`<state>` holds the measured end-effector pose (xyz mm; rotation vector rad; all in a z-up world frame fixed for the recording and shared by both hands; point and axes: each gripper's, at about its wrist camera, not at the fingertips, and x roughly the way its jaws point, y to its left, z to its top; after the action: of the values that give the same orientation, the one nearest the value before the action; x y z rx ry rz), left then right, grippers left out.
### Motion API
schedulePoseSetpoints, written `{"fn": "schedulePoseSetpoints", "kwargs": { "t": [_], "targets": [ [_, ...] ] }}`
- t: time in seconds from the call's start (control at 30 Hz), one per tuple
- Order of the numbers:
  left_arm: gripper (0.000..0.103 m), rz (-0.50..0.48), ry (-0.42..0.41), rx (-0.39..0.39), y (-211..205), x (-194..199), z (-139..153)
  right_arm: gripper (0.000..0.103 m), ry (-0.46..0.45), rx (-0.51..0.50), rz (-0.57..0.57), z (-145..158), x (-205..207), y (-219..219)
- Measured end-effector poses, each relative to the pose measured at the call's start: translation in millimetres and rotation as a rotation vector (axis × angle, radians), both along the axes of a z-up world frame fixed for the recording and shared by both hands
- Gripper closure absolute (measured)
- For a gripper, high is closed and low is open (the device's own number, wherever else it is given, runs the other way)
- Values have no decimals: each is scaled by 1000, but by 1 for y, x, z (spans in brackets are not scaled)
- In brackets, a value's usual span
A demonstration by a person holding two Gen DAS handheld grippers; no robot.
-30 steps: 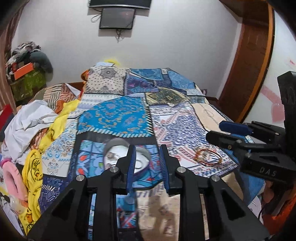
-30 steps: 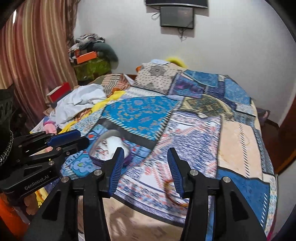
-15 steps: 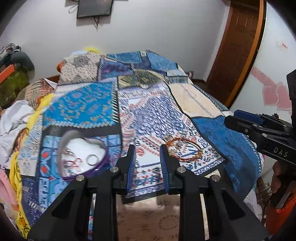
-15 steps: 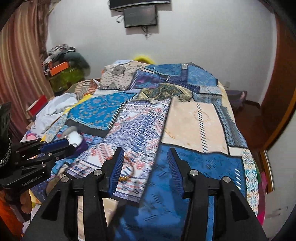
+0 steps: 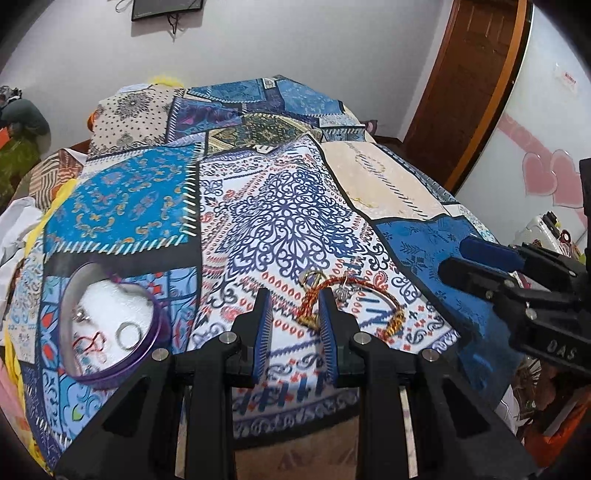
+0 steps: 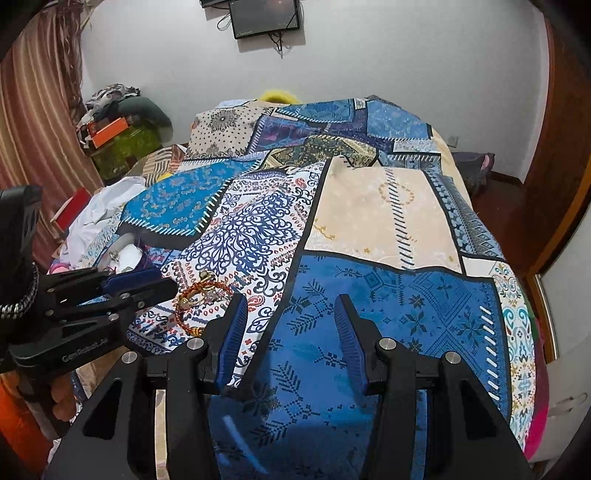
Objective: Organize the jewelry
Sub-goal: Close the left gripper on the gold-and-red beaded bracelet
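Note:
A tangle of red-and-gold braided bracelets (image 5: 373, 295) with a small silver charm (image 5: 341, 292) lies on the patchwork bedspread (image 5: 288, 221) near its front edge. My left gripper (image 5: 295, 319) hovers just in front of it, jaws narrowly apart with nothing between them; its right finger (image 5: 327, 325) hides the tangle's near left end. A purple-rimmed tin with white lining (image 5: 110, 325) sits to the left and holds a ring (image 5: 127, 334) and red thread pieces. My right gripper (image 6: 290, 315) stands open and empty over the blue patch, right of the bracelets (image 6: 197, 291).
Clothes (image 5: 14, 229) are piled along the bed's left side. A wooden door (image 5: 476, 85) stands at the right and a screen (image 6: 264, 16) hangs on the far wall. The bedspread's front edge (image 5: 295, 417) hangs just below the grippers.
Both grippers have swung to the right and come lower over the bed. In the left wrist view the tin slid left and the bracelets came up to the fingertips. The jaws kept their width.

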<state>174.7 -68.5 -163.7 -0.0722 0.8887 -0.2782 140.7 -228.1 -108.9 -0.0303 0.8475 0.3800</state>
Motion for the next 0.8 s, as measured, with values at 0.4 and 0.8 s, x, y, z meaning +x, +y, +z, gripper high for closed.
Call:
{"fn": "schedulePoseSetpoints", "kwargs": {
  "t": [0.4, 0.8],
  "targets": [
    [95, -12, 38, -42, -3, 14, -14, 58, 32, 11, 13, -11, 6, 3],
    [97, -13, -47, -73, -2, -6, 21, 58, 22, 10, 14, -5, 4, 5]
  ]
}}
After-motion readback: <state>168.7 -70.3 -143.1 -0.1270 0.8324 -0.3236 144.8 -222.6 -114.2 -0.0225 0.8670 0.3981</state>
